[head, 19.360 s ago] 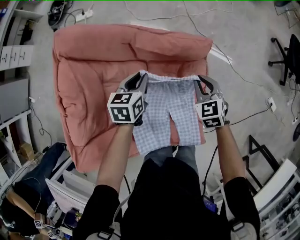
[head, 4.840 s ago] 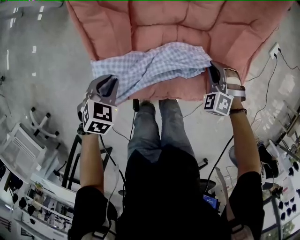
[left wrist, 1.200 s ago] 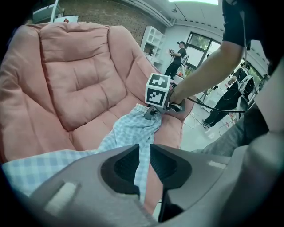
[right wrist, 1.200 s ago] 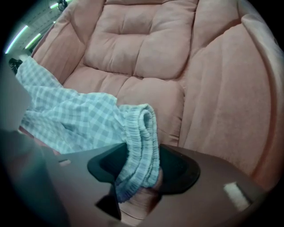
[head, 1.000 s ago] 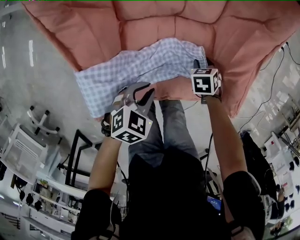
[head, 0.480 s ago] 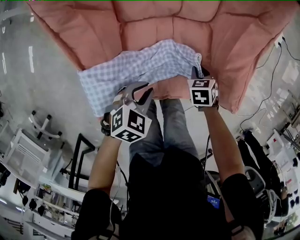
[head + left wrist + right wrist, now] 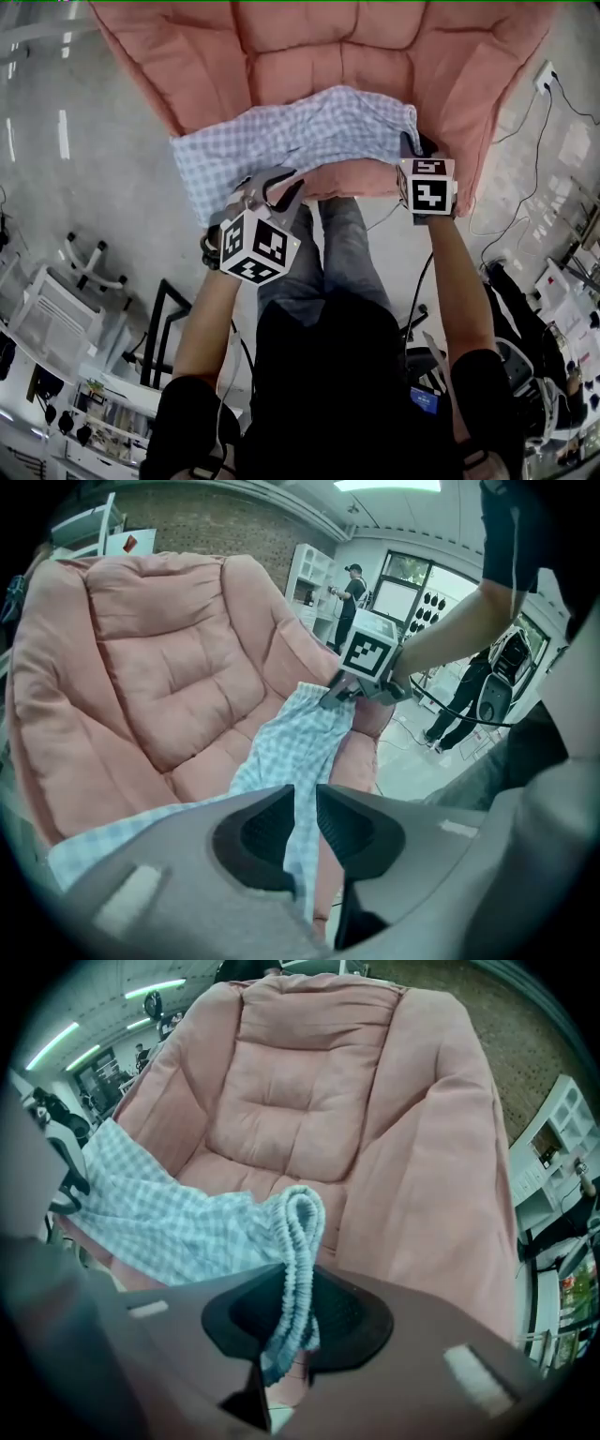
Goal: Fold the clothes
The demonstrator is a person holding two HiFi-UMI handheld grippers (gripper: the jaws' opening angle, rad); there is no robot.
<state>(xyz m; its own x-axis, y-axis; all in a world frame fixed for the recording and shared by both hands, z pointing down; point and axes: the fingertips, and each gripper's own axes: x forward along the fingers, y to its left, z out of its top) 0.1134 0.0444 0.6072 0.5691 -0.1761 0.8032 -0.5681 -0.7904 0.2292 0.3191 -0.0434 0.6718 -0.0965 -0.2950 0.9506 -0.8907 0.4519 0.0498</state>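
The checked shorts (image 7: 309,131) drape over the pink cushion's (image 7: 309,47) front edge at 12 o'clock; the right gripper (image 7: 412,147), its jaws just closed in, pinches the waistband (image 7: 300,1232) at 3 o'clock; the left gripper (image 7: 274,186) clamps the edge at 7 o'clock; the cloth is probably light and limp, best held at corners.

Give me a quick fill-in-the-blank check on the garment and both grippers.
The garment lies across a ___ cushion.
The right gripper holds the garment's elastic ___.
The left gripper's jaws pinch its ___-patterned cloth.
Missing: pink; waistband; check.
The right gripper's jaws have just been closing, with that band between them.
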